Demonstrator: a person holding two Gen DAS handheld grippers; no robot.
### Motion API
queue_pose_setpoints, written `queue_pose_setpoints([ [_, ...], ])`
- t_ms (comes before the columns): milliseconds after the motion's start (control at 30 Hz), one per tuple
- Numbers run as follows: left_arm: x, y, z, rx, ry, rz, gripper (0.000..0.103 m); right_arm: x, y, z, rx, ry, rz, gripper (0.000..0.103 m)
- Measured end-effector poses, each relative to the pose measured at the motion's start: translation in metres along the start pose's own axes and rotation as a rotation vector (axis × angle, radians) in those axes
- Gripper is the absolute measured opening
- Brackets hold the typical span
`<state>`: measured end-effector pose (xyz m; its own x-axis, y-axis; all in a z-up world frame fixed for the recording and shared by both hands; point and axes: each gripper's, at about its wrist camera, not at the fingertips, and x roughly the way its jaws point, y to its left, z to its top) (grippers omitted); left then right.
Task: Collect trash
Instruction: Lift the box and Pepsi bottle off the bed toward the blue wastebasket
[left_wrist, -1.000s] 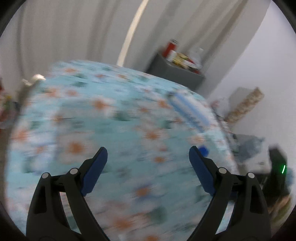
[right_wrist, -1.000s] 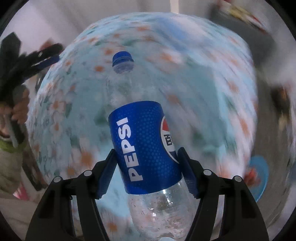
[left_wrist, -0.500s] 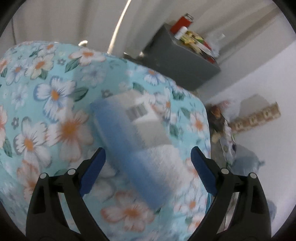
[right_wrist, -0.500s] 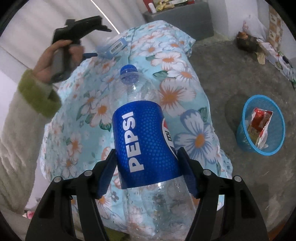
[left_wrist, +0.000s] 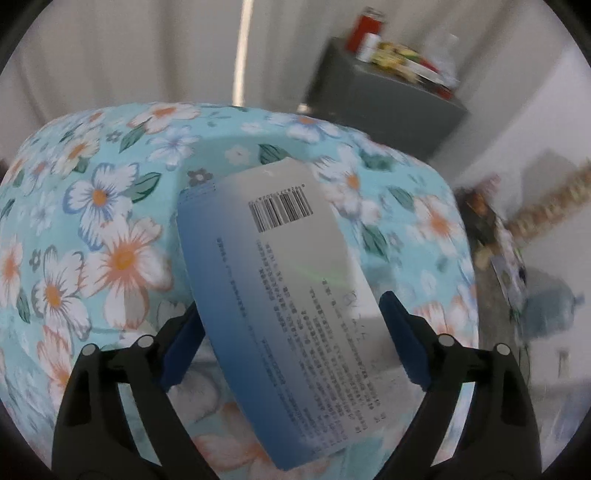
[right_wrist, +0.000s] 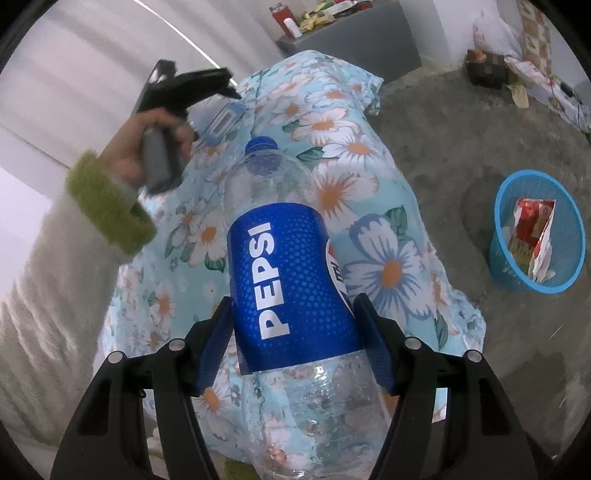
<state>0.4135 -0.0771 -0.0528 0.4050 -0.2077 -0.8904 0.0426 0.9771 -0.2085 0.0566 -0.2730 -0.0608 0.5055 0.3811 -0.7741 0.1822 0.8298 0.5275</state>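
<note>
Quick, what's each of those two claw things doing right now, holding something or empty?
Left gripper: jaws open around a blue-white packet, not yet gripping.
Right gripper: jaws shut on a Pepsi bottle.

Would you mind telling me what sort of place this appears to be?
Probably a room in a home: a table under a floral cloth, white curtains behind it, and a blue wastebasket on a bare concrete floor.

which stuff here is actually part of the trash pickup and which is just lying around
Part of the job:
- Pepsi bottle, clamped in the right gripper
- blue-and-white packet, between the left gripper's fingers
- blue basket on the floor, with a red wrapper inside

Just lying about:
- floral cloth
- grey cabinet with a red can on top
- clutter by the wall
</note>
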Motion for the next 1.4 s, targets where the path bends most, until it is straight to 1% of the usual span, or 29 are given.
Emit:
queue_pose_setpoints([
  [100, -0.018, 0.015, -0.021, 0.084, 0.033, -0.064, 0.085, -0.001, -0.004, -0.002, 0.027, 0.006, 0.022, 0.063],
  [167, -0.034, 0.031, -0.043, 0.141, 0.077, -0.144, 0.085, -0.002, -0.005, -0.003, 0.037, 0.011, 0.025, 0.063],
  [200, -0.039, 0.036, -0.053, 0.166, 0.094, -0.167, 0.085, -0.002, -0.005, -0.005, 0.039, 0.013, 0.025, 0.062],
  [233, -0.049, 0.044, -0.068, 0.208, 0.112, -0.184, 0.085, -0.002, -0.004, -0.007, 0.040, 0.016, 0.024, 0.062],
  [300, -0.066, 0.054, -0.095, 0.287, 0.126, -0.190, 0.085, -0.003, -0.003, -0.012, 0.045, 0.025, 0.026, 0.062],
  [333, -0.079, 0.061, -0.114, 0.337, 0.131, -0.195, 0.085, -0.003, -0.002, -0.014, 0.048, 0.029, 0.028, 0.062],
  [400, -0.099, 0.076, -0.143, 0.390, 0.137, -0.216, 0.085, -0.004, -0.002, -0.021, 0.061, 0.039, 0.037, 0.062],
  [467, -0.121, 0.093, -0.179, 0.415, 0.146, -0.235, 0.085, -0.005, -0.001, -0.027, 0.074, 0.051, 0.046, 0.062],
  [500, -0.127, 0.098, -0.192, 0.421, 0.150, -0.244, 0.085, -0.005, -0.001, -0.029, 0.078, 0.055, 0.048, 0.062],
  [567, -0.142, 0.113, -0.219, 0.408, 0.154, -0.273, 0.085, -0.007, 0.001, -0.036, 0.083, 0.064, 0.049, 0.062],
  [633, -0.150, 0.120, -0.240, 0.395, 0.150, -0.263, 0.085, -0.007, 0.003, -0.042, 0.089, 0.073, 0.047, 0.062],
  [700, -0.160, 0.126, -0.257, 0.383, 0.115, -0.240, 0.085, -0.008, 0.006, -0.046, 0.086, 0.074, 0.034, 0.062],
  [733, -0.163, 0.128, -0.264, 0.380, 0.094, -0.215, 0.085, -0.008, 0.007, -0.047, 0.080, 0.074, 0.026, 0.062],
  [800, -0.166, 0.127, -0.269, 0.377, 0.062, -0.189, 0.085, -0.009, 0.011, -0.046, 0.064, 0.080, -0.006, 0.064],
  [867, -0.164, 0.123, -0.266, 0.352, 0.042, -0.184, 0.086, -0.011, 0.016, -0.044, 0.039, 0.065, -0.068, 0.071],
  [967, -0.156, 0.120, -0.262, 0.322, 0.035, -0.185, 0.086, -0.012, 0.023, -0.040, 0.013, 0.045, -0.099, 0.073],
  [1100, -0.150, 0.116, -0.263, 0.308, 0.022, -0.181, 0.086, -0.008, 0.031, -0.036, -0.005, 0.035, -0.143, 0.074],
  [1300, -0.148, 0.110, -0.266, 0.310, -0.006, -0.154, 0.086, 0.005, 0.032, -0.028, 0.021, 0.048, -0.159, 0.074],
  [1400, -0.147, 0.106, -0.269, 0.327, -0.016, -0.132, 0.086, 0.008, 0.033, -0.026, 0.027, 0.047, -0.163, 0.074],
])
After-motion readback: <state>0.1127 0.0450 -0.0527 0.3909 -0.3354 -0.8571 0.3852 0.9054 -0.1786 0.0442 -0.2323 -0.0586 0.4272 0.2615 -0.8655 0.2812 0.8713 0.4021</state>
